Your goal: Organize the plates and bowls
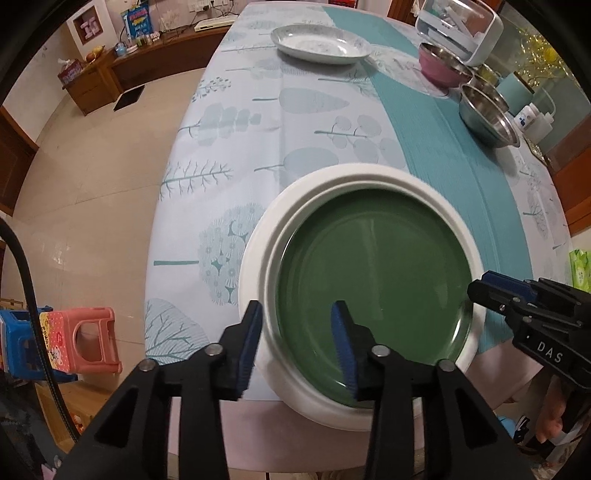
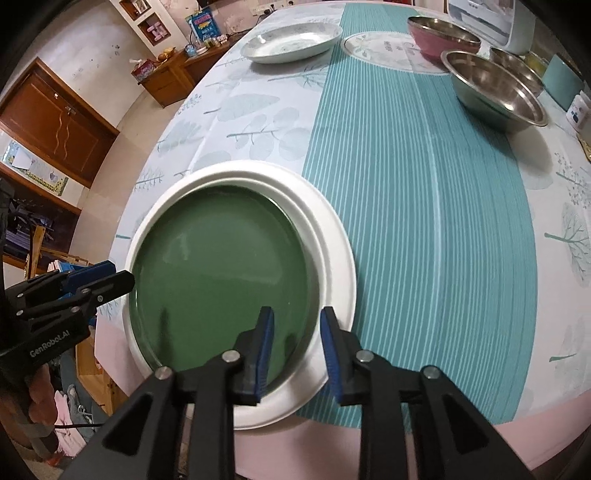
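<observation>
A green plate lies inside a white plate at the table's near edge; both also show in the right wrist view, green plate and white plate. My left gripper is open, its jaws astride the left rims of the stack. My right gripper is open, its jaws astride the right rims. A patterned white dish lies far back. A pink steel bowl and a plain steel bowl stand at the back right.
A white appliance stands behind the bowls, with bottles beside it. A round placemat lies near the pink bowl. Plastic stools stand on the floor to the left. The tablecloth covers the table.
</observation>
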Demonstrator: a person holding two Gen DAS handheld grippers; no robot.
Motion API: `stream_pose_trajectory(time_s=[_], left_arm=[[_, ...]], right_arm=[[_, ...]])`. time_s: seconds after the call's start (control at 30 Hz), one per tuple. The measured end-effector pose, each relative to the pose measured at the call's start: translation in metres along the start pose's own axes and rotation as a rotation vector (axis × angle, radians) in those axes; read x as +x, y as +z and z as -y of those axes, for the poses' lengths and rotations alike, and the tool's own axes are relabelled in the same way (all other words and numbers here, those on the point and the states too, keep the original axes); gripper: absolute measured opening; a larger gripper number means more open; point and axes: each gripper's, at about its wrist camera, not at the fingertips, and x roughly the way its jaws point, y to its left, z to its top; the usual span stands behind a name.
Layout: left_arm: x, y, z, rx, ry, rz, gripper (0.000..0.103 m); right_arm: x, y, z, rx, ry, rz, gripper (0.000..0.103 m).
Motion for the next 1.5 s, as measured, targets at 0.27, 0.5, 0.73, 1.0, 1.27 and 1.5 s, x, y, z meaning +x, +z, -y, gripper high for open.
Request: stream_pose_trajectory(time_s=[0.27,0.5,0.73,1.0,1.27,1.5], left_arm=[[-0.014,0.000,0.006,0.012,-0.002,0.040,0.060],[-0.024,0.000,0.007,0.015,-0.021,0.065,0.061],[-0.040,0.002,0.009,0.020,-0.044,0.123,0.061],[-0.078,0.006,0.017,0.054,-0.065,0.265,0.061],[-0.112,0.022,0.014,0.059,-0.090,0.311,0.061],[-0.119,0.057,-0.005,0.040,-0.089,0.224,0.063]], right_arm=[[-0.007,-0.004,-0.003,-0.001,0.004,0.009,0.026],[-0.014,-0.007,-0.007,0.005,0.004,0.017,0.026],[-0.027,-0.006,-0.009,0.016,-0.001,0.040,0.026],[-0.043,0.000,-0.016,0.011,-0.007,0.076,0.026],[-0.068,0.015,-0.025,-0.023,-0.010,0.128,0.026],[-0.096,0.043,-0.024,-0.044,-0.028,0.173,0.026]])
